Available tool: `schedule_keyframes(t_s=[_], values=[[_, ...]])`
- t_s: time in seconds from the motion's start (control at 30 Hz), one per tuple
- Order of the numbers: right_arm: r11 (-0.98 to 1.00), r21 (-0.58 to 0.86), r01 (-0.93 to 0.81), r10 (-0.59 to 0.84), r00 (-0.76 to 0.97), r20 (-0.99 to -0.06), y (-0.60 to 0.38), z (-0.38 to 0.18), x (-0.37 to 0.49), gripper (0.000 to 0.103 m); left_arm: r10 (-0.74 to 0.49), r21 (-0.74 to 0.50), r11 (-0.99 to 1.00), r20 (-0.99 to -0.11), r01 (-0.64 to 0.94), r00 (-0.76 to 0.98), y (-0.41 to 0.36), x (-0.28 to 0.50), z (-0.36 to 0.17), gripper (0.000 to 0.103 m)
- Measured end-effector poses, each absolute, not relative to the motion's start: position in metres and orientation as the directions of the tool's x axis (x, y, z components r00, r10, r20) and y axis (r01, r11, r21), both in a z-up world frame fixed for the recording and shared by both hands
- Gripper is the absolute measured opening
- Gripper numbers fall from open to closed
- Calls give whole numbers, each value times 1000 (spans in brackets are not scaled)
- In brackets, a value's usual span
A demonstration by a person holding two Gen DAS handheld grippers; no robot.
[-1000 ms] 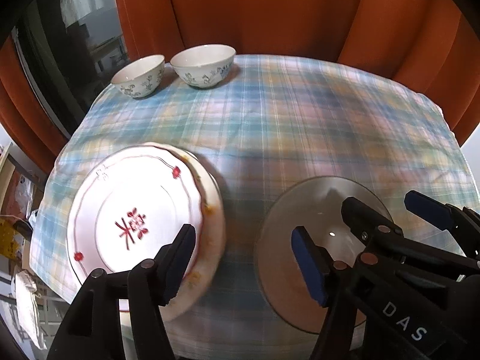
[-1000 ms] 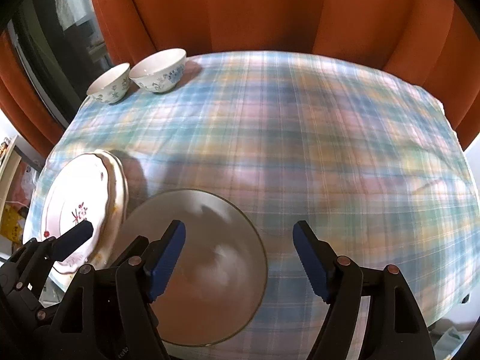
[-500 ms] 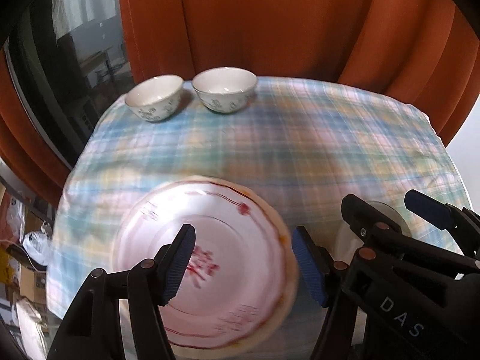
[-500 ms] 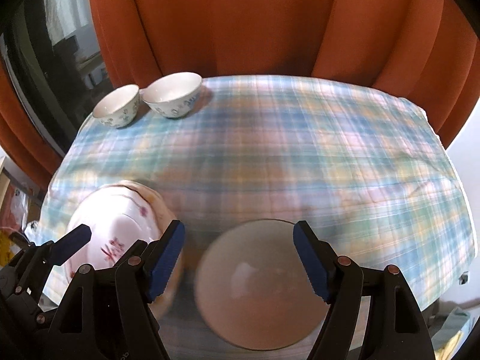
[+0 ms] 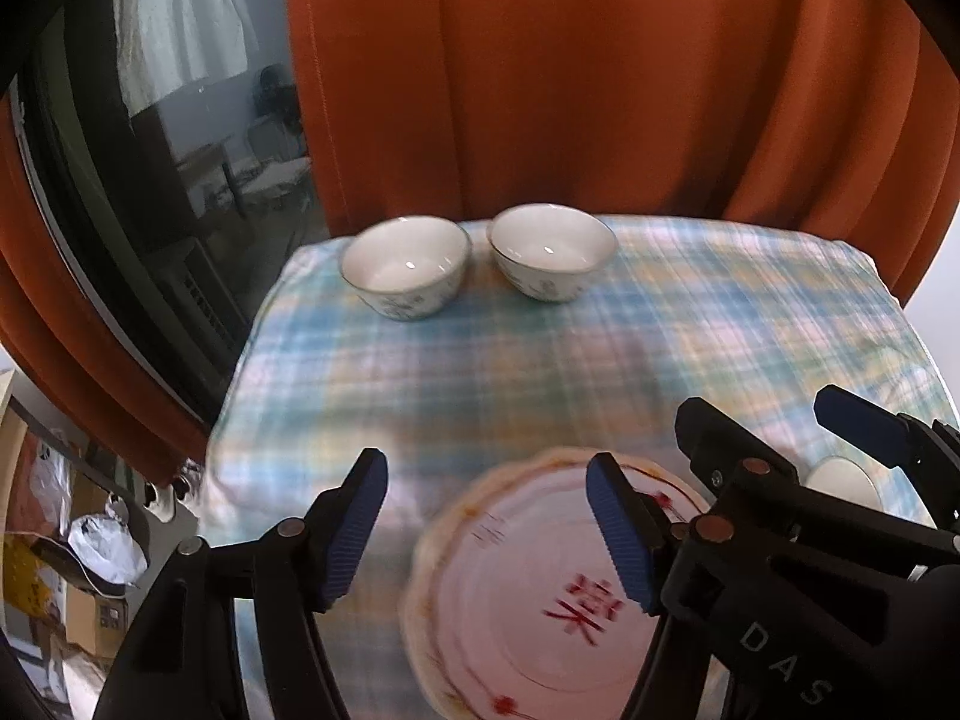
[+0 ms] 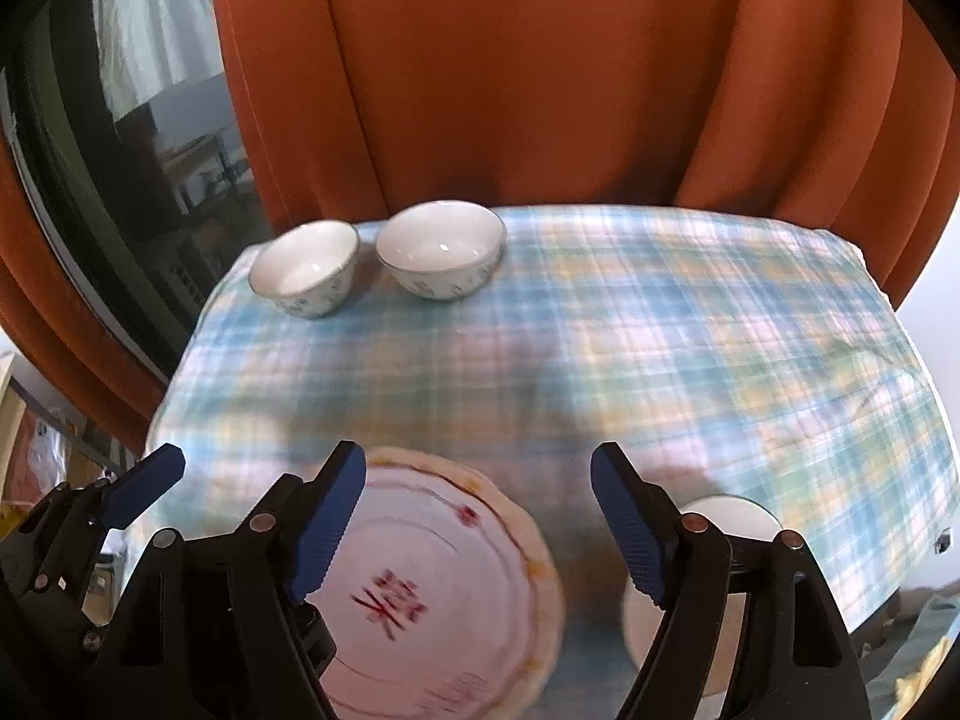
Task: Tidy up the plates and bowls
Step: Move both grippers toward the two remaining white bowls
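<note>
Plate [image 6: 432, 594] white, scalloped, red-rimmed, with red character at centre.

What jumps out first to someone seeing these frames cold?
Probably the white plate with a red character, lying at the near edge of the plaid tablecloth on top of another plate. Next, two white bowls side by side at the far edge, against the orange curtain. The left gripper and right gripper both hang open and empty above the plates.
</note>
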State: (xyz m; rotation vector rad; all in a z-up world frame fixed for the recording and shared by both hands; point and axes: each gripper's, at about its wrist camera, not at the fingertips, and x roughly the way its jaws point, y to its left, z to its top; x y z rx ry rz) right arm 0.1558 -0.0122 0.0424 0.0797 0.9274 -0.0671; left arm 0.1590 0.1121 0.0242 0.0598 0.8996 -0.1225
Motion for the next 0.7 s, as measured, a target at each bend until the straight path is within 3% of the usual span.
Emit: schedule_keyframes(t_s=[0.23,0.7], values=[[994,30,102,-38,602,-797,17,53,185,81,-90,-21,993,-781,119,618,138,190,32,81],[997,63,45,24,588,-808,46,39,278,81,-2,19,999,-794,28,609,166,274,20,82]])
